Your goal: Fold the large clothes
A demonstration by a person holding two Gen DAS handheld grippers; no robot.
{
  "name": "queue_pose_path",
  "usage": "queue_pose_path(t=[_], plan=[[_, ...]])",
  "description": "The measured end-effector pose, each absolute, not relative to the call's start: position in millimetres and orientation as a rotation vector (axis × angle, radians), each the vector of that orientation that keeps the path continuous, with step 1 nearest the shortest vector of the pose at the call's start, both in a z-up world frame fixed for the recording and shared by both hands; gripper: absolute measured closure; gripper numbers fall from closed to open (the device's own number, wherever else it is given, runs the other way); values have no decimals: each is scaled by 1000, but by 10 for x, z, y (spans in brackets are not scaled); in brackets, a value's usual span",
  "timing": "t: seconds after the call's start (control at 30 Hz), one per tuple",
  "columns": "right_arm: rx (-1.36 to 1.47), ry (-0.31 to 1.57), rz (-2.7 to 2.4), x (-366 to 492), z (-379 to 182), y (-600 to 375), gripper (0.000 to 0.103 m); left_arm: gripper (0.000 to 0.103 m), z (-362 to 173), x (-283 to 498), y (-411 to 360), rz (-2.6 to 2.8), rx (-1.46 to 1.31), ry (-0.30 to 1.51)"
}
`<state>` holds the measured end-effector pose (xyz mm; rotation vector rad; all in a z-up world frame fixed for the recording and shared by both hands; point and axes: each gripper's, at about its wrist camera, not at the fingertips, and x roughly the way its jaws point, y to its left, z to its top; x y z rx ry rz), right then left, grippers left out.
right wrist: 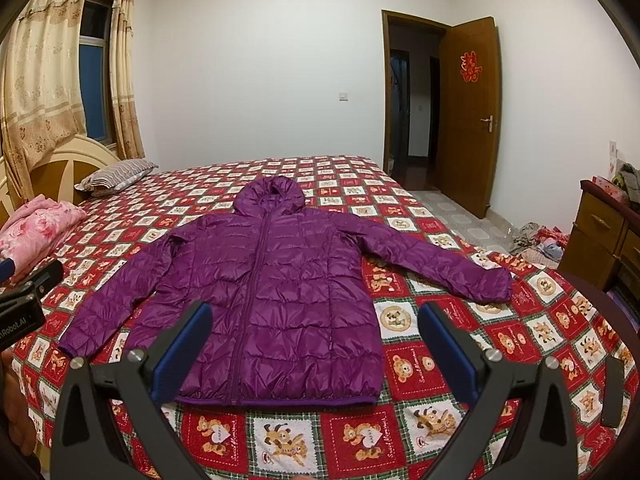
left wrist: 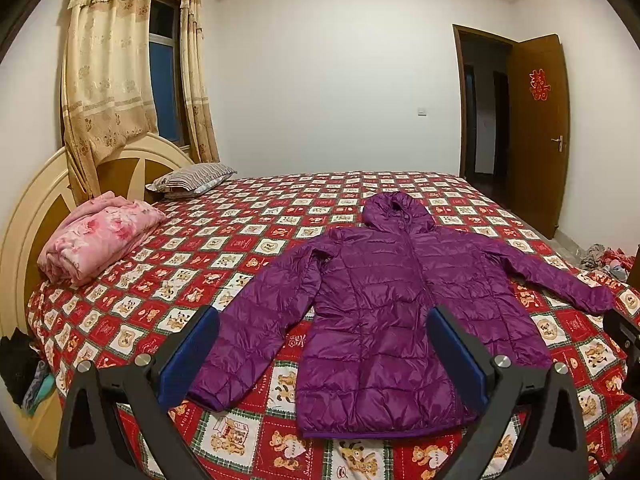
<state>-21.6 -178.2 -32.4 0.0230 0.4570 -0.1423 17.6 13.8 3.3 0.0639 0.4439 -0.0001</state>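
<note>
Though unfolded — one purple jacket (right wrist: 272, 292), flat.

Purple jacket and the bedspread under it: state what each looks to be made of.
Purple jacket: likely thin nylon or polyester shell with padded fill; glossy sheen, crinkles and stitched horizontal puffs suggest it. Bedspread: matte printed cloth, probably cotton or a blend; flat checked bear print, no shine.

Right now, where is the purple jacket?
The purple hooded puffer jacket lies spread flat, zipped front up, on the bear-print bedspread, centred in both wrist views, hood toward the far wall, with the pink folded blanket to its left.
</note>
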Motion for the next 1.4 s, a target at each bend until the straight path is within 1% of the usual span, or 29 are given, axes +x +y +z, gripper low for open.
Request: queue_pose_path(t=[0.67, 0.83, 1.03, 1.2, 1.4], plan=[[27, 469, -139, -180, -393, -1777, 0, 1, -11, 128, 138, -2, 65, 443], [34, 480, -138, -171, -467, -1755, 0, 1, -97, 187, 158, 3, 66, 453], [43, 500, -139, -88, -430, -1846, 0, 1, -163, 261, 113, 3, 77, 465], [54, 504, -149, 48, -465, -1998, 0, 1, -278, 455, -38, 9, 131, 437], [99, 570, -289, 581, -754, -2758, 0, 1, -620, 1043, -274, -21, 187, 476]])
